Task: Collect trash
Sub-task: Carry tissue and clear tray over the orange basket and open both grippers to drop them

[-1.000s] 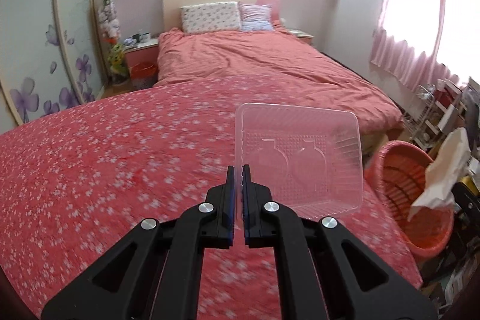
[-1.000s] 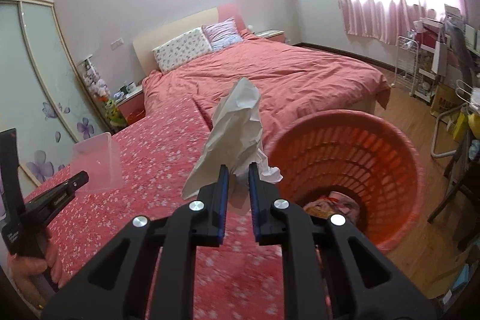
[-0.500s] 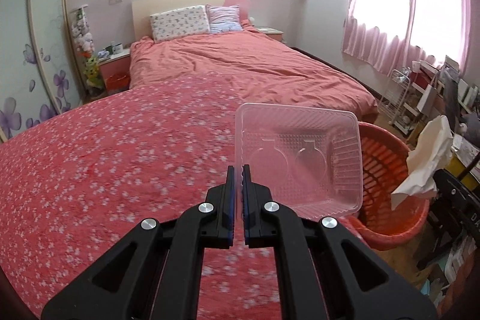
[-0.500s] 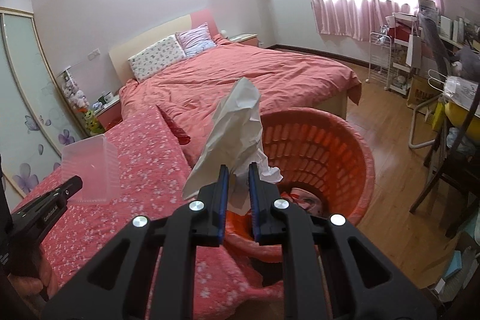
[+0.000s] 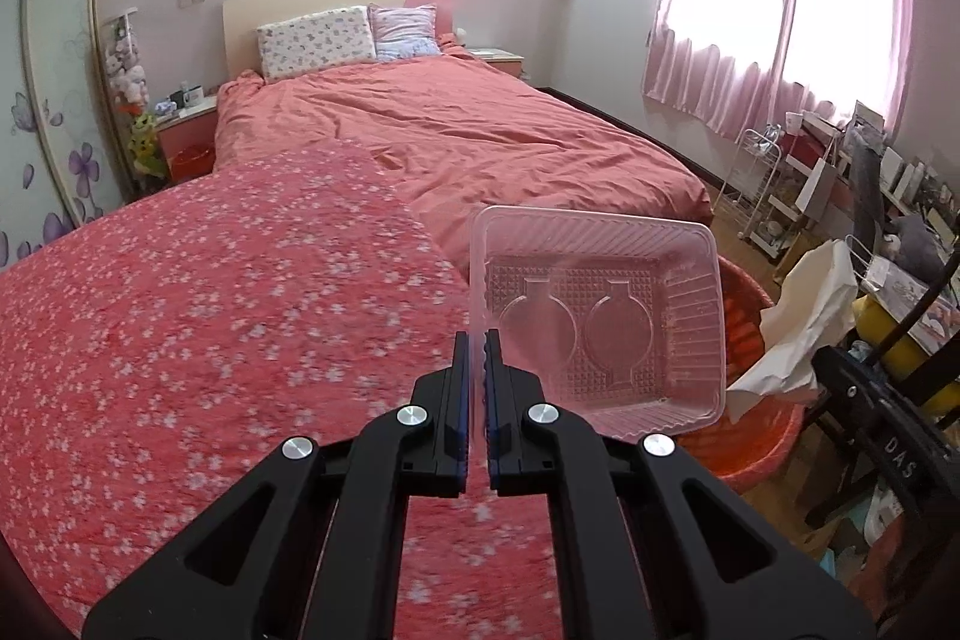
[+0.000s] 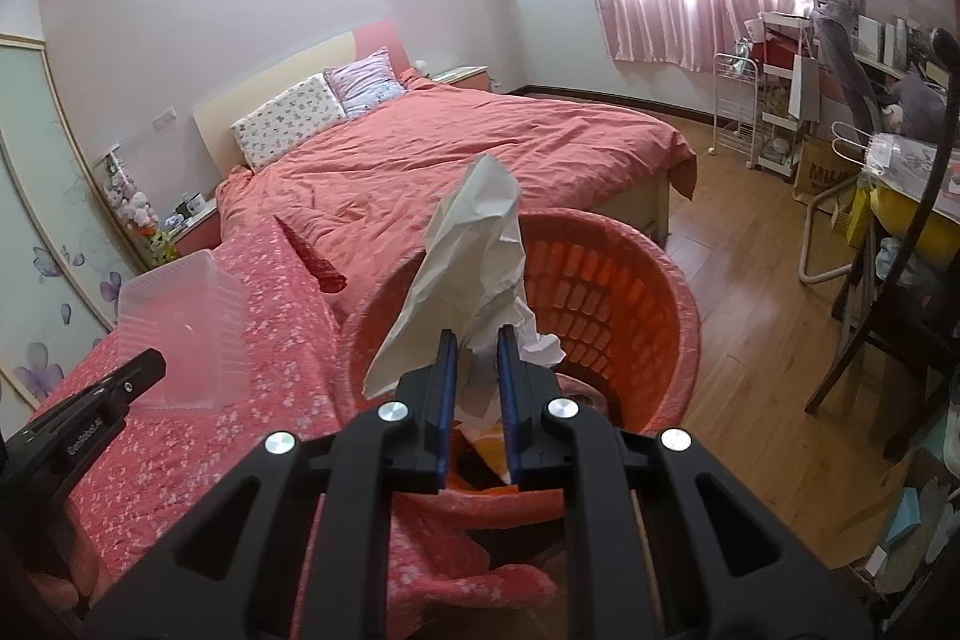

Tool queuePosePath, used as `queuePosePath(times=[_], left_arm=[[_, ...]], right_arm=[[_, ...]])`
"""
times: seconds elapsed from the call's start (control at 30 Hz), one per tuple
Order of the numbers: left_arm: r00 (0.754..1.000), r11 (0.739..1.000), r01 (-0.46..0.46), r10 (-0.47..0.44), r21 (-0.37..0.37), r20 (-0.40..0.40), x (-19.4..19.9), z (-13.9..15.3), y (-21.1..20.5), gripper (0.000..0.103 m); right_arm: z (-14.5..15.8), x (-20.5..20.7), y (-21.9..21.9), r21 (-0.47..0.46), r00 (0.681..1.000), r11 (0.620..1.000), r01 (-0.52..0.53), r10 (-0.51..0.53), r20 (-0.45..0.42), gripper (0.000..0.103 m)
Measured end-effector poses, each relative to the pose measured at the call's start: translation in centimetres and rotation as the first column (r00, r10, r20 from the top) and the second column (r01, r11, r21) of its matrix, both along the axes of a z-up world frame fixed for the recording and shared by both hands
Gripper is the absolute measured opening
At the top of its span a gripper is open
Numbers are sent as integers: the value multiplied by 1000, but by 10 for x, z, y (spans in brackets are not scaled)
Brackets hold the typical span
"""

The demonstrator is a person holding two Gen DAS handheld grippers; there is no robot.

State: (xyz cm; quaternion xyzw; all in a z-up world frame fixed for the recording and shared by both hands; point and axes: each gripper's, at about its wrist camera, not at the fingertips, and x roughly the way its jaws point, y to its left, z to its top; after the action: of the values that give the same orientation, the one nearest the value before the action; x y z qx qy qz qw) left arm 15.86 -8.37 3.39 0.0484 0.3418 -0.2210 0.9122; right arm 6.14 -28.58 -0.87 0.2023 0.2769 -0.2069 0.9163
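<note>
Home bedroom: bed (image 5: 456,130), pillows (image 5: 315,40)

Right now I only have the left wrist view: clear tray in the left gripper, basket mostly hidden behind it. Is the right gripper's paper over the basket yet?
Observer: Yes. In the right wrist view the right gripper holds the crumpled white paper directly over the mouth of the orange basket.
Operator: Is the basket empty?
Observer: No. Some trash lies at its bottom, partly hidden by the fingers; I cannot tell what it is.
Operator: And my tray, is it over the basket too?
Observer: Not from this side. The clear plastic tray, held by the left gripper, is above the flowered bedspread, beside the basket rim.
</note>
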Motion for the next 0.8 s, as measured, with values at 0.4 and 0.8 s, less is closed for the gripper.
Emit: queuePosePath(times=[0.4, 0.8], left_arm=[[1000, 999, 12, -11, 35, -28, -3, -23, -58, 4], [998, 999, 44, -42, 23, -56, -2, -27, -80, 4]], right_arm=[[-21, 2, -32, 30, 999, 999, 41, -41, -10, 14], [-26, 7, -43, 37, 999, 999, 38, -38, 0, 15]])
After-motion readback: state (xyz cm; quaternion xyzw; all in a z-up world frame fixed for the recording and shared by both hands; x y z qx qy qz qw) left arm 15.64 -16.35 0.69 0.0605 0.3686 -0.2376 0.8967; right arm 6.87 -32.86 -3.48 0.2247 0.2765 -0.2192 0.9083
